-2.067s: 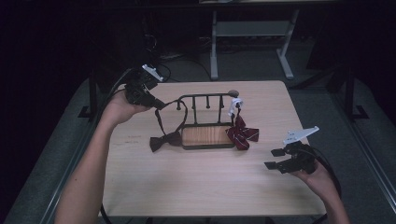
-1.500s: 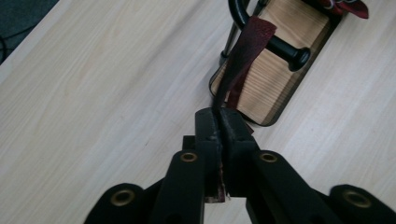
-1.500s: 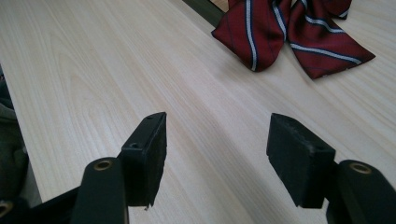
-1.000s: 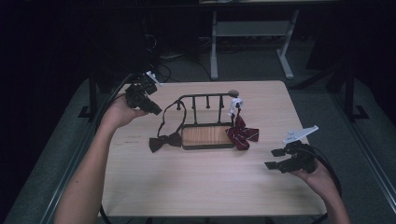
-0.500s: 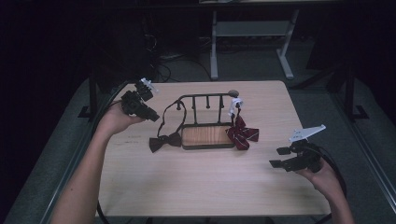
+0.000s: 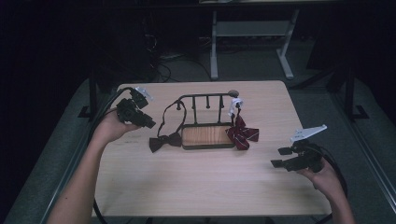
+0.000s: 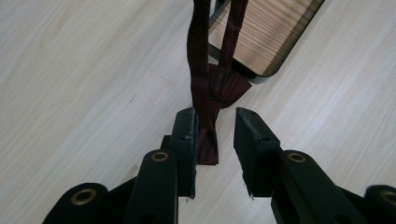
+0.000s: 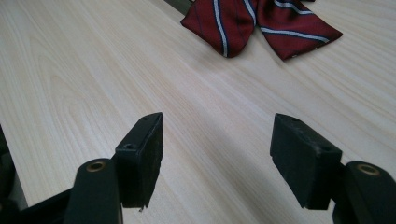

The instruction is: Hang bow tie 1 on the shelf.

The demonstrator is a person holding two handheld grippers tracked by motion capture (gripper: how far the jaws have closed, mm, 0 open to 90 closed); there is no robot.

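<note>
A dark maroon bow tie (image 6: 164, 141) lies on the table left of a black rack (image 6: 205, 100) with a wooden base (image 6: 208, 137). Its strap (image 6: 169, 112) loops up to the rack's left end. My left gripper (image 6: 148, 123) hovers just left of it. In the left gripper view the jaws (image 7: 216, 119) have just been opening; the tie's strap (image 7: 200, 56) runs down between them, close to the left pad and clear of the right one. A red striped bow tie (image 6: 243, 134) hangs at the rack's right end. My right gripper (image 6: 280, 157) stands open and empty over bare table, short of the striped tie (image 8: 261, 18).
The light wooden table (image 6: 205, 186) has free room in front of the rack and at both sides. A white metal frame (image 6: 252, 32) stands on the dark floor behind the table. Cables trail from both grippers off the table's edges.
My left gripper has moved left and down, away from the rack toward the table, and its jaws have parted. The right gripper has barely shifted.
</note>
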